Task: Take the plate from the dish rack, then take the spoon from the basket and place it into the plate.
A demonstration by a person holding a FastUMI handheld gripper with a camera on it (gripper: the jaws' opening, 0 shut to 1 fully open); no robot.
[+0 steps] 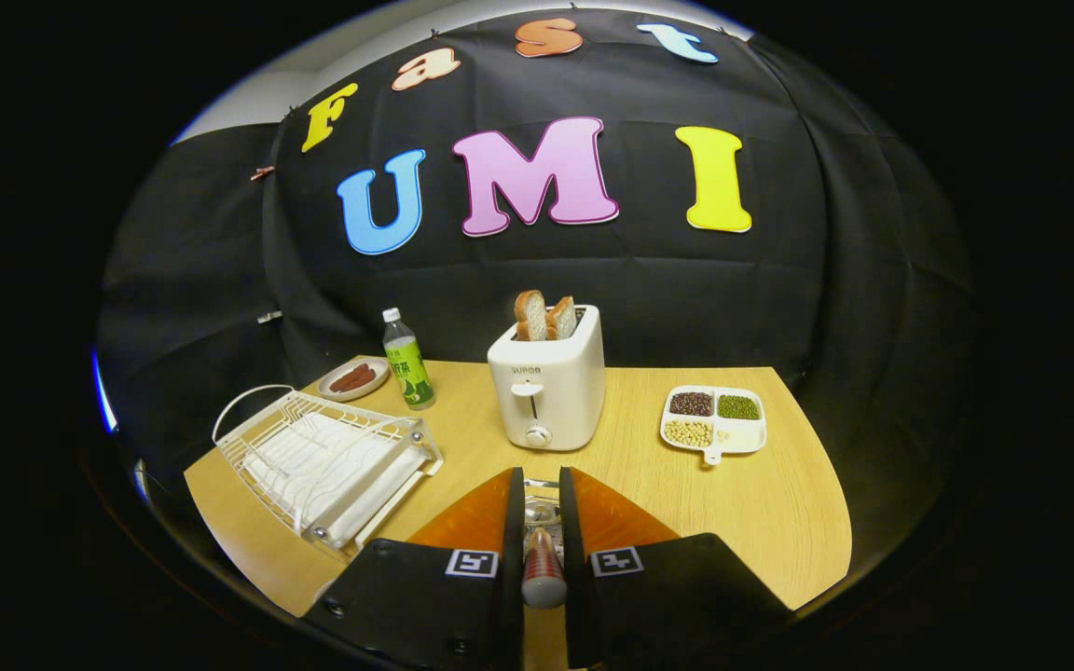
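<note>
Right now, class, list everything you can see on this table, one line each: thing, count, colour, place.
table: one, light wood, under everything.
dish rack: one, white wire, ahead and left of the tongs.
small plate: one, pale, holding reddish pieces, behind the rack.
bottle: one, green label, white cap, right of the small plate.
toaster: one, white, two bread slices, beyond the tongs.
divided tray: one, white, with beans, right of the toaster.
spoon: one, metal, reddish handle, between the fingers.
tongs: one, shut on the spoon.
</note>
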